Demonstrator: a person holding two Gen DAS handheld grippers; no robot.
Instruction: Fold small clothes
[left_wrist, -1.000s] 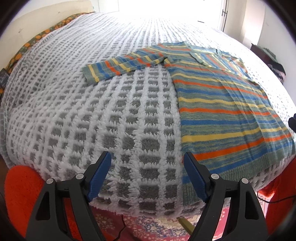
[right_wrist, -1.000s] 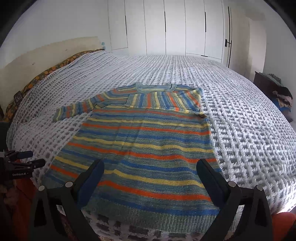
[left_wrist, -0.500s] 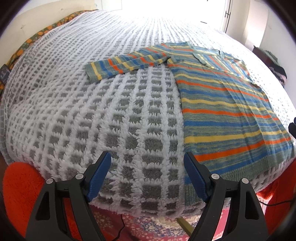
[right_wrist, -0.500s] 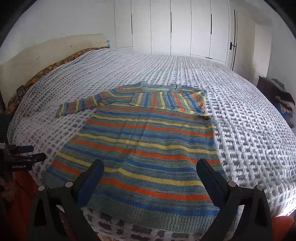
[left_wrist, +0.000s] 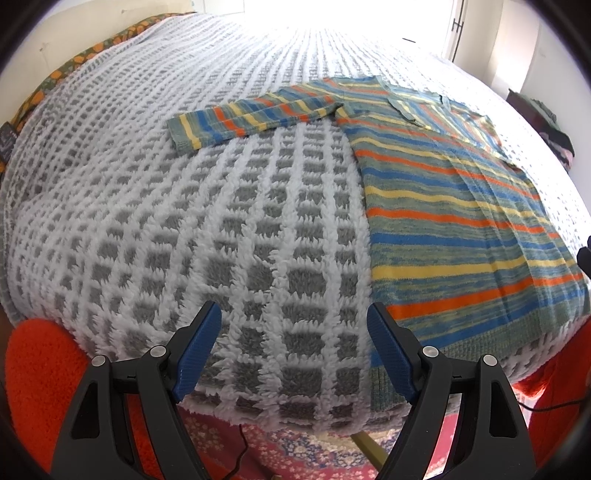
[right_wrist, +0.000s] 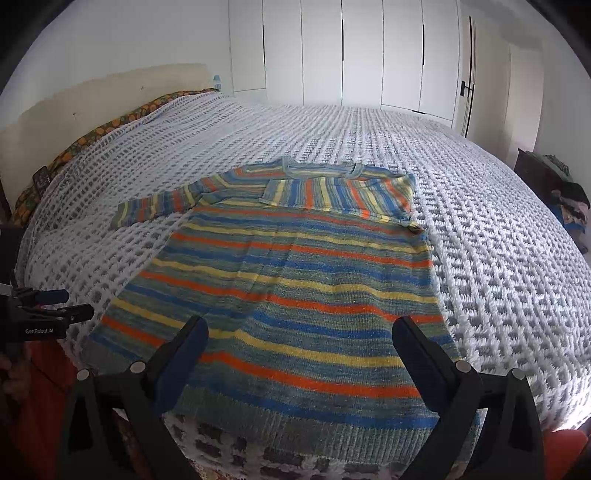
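- Lying flat on the white-and-grey waffle-textured bedspread (right_wrist: 498, 229), the striped knitted sweater in blue, orange, yellow and green (right_wrist: 295, 280) had its ribbed hem (right_wrist: 325, 432) at the near edge of the bed and its neckline far.
- Left sleeve (left_wrist: 251, 120) extended straight out to the left across the bedspread, unfolded. Right sleeve (right_wrist: 340, 194) already lay folded across the chest, its cuff near the middle of the body.
- Left gripper (left_wrist: 293, 349): jaws spread wide, nothing between them, held over the near edge of the bed just left of the sweater's near-left hem corner (left_wrist: 384, 384).
- Right gripper (right_wrist: 299, 363): jaws likewise spread and empty, held above the hem, centred on the body of the garment.
- Change over the last second: both views crept slightly forward and down toward the bed; sweater filled a little more of each view. Garment itself unmoved, jaw openings unchanged.
- Reading: an approach phase, no contact yet. One sleeve fold looked complete; the left sleeve was the obvious outstanding step before any body folds.
- Judgement: the left gripper sat well apart from the left cuff (left_wrist: 184, 134), so a reach toward the far left would be needed to take it.
- Risk noted: the shaggy bedspread pile could be pinched along with the knit if the jaws dipped too low.
- Background: white wardrobe doors (right_wrist: 343, 55) at the far wall; orange fabric (left_wrist: 37, 369) at the near left.
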